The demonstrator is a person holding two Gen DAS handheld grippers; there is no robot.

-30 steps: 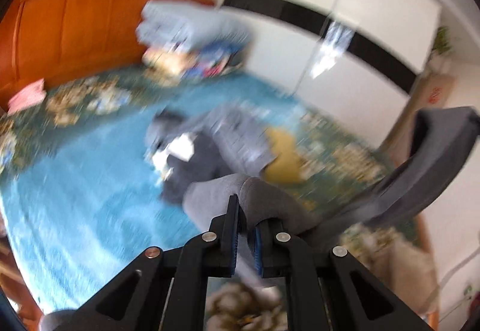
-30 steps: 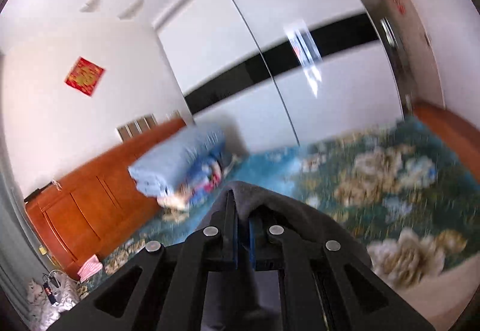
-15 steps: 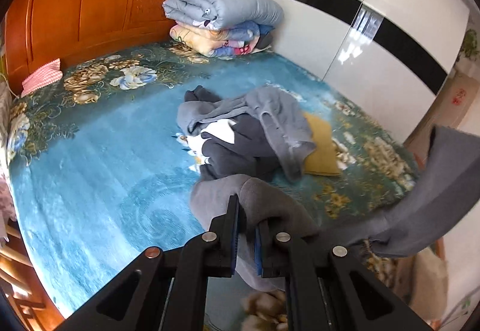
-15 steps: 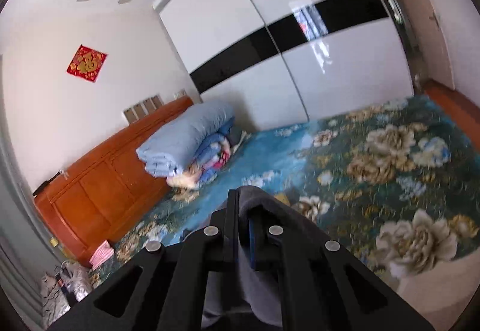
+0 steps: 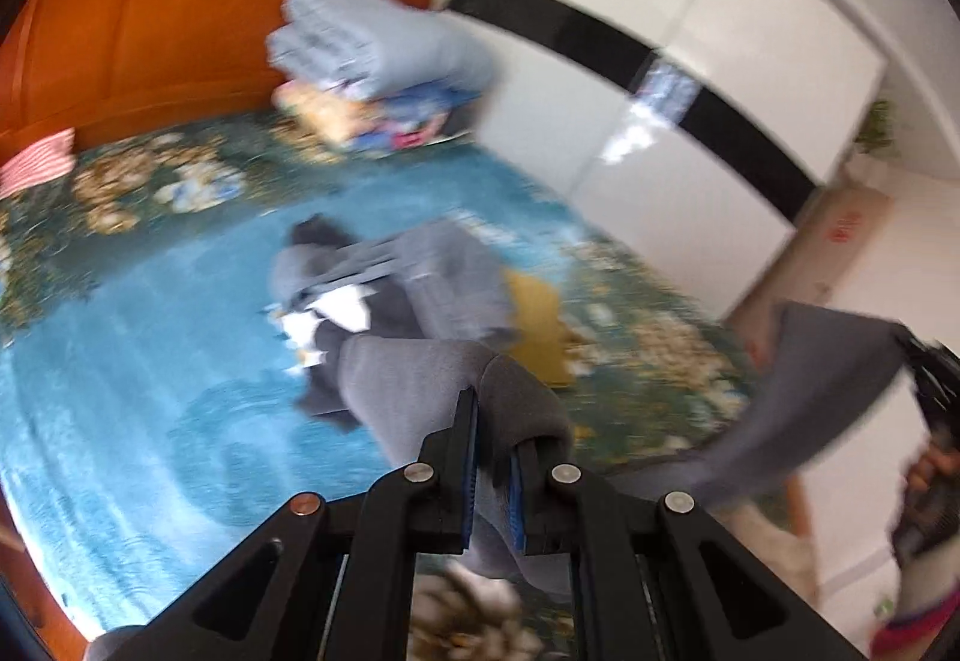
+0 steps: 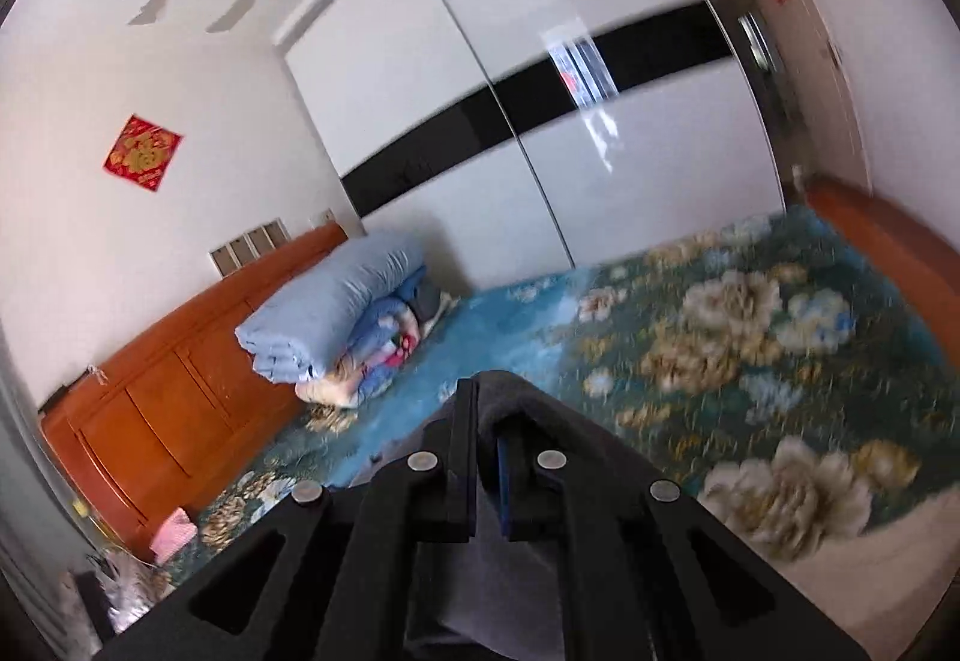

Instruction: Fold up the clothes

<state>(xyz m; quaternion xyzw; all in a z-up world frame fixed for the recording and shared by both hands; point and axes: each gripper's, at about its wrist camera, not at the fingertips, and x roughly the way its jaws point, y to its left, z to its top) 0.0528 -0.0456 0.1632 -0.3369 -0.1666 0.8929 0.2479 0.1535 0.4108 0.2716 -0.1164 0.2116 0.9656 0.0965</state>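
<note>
Left view now motion-blurred; red wall decoration [image 6: 143, 153] writing unreadable.

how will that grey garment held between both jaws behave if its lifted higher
Likely floppy: the grey garment sags between the left gripper and right gripper. Probably light and thick, bunching softly over the jaws.

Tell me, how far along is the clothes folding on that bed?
Early, by the look of it. Nothing in view looks folded yet. In hand: the left gripper and the right gripper are each shut on a grey garment, apparently one piece, which hangs between them above the bed. Left: that piece, plus the crumpled heap of clothes lying mid-bed with a yellow item beside it.
</note>
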